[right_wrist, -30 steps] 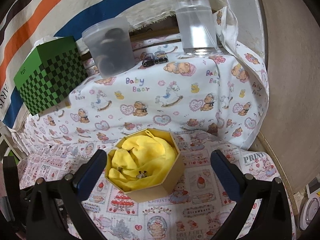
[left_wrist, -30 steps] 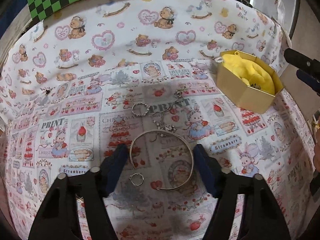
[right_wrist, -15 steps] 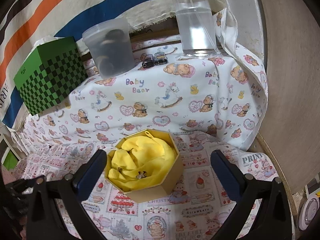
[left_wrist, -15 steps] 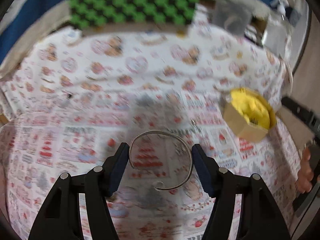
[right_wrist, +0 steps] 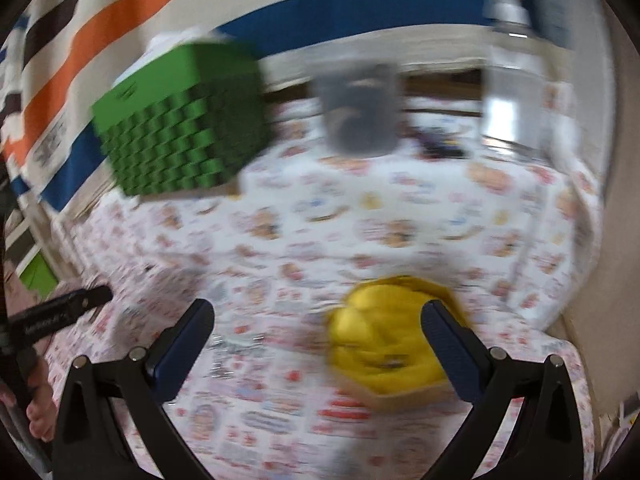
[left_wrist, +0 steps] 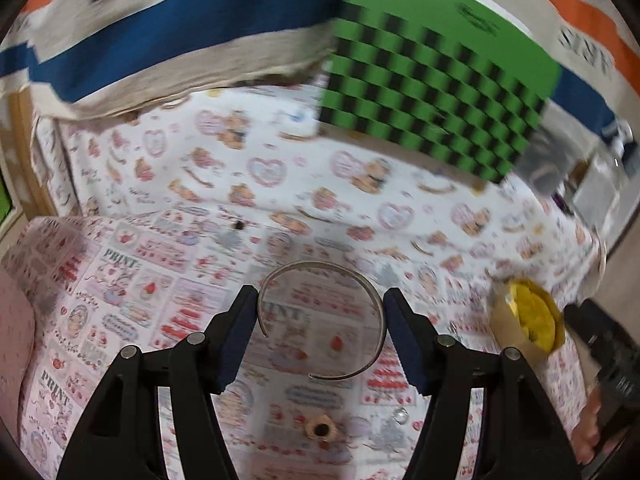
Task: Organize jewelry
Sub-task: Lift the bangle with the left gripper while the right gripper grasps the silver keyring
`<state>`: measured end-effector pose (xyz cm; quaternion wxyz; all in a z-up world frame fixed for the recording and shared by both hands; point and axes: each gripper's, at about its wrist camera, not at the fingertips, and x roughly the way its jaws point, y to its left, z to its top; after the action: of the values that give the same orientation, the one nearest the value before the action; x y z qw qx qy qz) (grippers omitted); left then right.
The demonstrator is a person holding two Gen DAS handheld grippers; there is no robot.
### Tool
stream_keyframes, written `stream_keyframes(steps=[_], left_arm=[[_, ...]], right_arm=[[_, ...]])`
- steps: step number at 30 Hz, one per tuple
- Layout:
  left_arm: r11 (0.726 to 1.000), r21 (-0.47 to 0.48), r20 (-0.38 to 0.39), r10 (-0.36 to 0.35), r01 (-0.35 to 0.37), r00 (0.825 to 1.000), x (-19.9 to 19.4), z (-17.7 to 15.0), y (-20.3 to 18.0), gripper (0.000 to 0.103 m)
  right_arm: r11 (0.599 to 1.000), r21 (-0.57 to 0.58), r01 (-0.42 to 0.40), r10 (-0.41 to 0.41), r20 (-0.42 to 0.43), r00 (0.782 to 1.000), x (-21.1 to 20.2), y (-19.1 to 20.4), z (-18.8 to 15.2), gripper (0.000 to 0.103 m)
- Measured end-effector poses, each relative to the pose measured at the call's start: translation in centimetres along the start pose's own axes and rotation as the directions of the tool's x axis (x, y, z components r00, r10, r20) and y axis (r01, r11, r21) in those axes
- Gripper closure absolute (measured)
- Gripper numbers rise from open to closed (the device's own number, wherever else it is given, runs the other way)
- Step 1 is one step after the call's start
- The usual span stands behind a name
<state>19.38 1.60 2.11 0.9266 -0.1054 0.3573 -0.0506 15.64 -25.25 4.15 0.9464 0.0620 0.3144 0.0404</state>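
Observation:
My left gripper is shut on a silver open bangle, held by its two sides above the printed cloth. The gold hexagonal box with yellow lining sits on the cloth to the right in the left wrist view. In the blurred right wrist view the same box lies low and right of centre, under my right gripper, which is open and empty. A small ring and a pale trinket lie on the cloth below the bangle.
A green chequered box stands at the back of the table; it also shows in the right wrist view. A grey plastic tub and a clear bottle stand at the back. The other gripper shows at left.
My left gripper has lifted the bangle off the cloth and swung up and left. My right gripper has shifted left, so the gold box now sits right of centre.

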Motion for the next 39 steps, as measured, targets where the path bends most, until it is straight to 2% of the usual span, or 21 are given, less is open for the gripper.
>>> stream_keyframes(steps=[7, 13, 15, 24, 27, 33, 39], left_arm=[[0.998, -0.067, 0.011, 0.02, -0.02, 1.0, 0.0, 0.3, 2.2, 0.04], [0.996, -0.089, 0.014, 0.027, -0.025, 1.0, 0.0, 0.4, 2.8, 0.04], [0.996, -0.091, 0.015, 0.022, -0.02, 1.0, -0.1, 0.4, 2.8, 0.04], [0.995, -0.101, 0.023, 0.022, -0.019, 1.0, -0.5, 0.4, 2.9, 0.04], [0.995, -0.101, 0.023, 0.021, -0.019, 1.0, -0.4, 0.4, 2.9, 0.04], [0.995, -0.092, 0.025, 0.031, -0.028, 0.999, -0.4, 0.3, 2.7, 0.04], [0.997, -0.075, 0.031, 0.035, -0.032, 0.999, -0.6, 0.2, 2.4, 0.04]], right_arm=[[0.981, -0.183, -0.062, 0.033, -0.157, 0.987, 5.0, 7.3, -0.5, 0.002], [0.965, -0.232, -0.122, 0.052, -0.288, 0.956, 9.0, 10.2, -2.1, 0.034], [0.963, -0.237, -0.126, 0.049, -0.307, 0.95, 9.8, 10.6, -2.5, 0.045], [0.975, -0.185, -0.126, 0.051, -0.367, 0.929, 12.7, 10.6, -3.0, 0.074], [0.974, -0.18, -0.139, 0.066, -0.365, 0.929, 12.8, 10.5, -3.0, 0.083], [0.974, -0.19, -0.125, 0.05, -0.356, 0.933, 12.2, 10.3, -3.0, 0.083], [0.978, -0.159, -0.136, 0.079, -0.322, 0.944, 9.6, 8.9, -2.6, 0.083]])
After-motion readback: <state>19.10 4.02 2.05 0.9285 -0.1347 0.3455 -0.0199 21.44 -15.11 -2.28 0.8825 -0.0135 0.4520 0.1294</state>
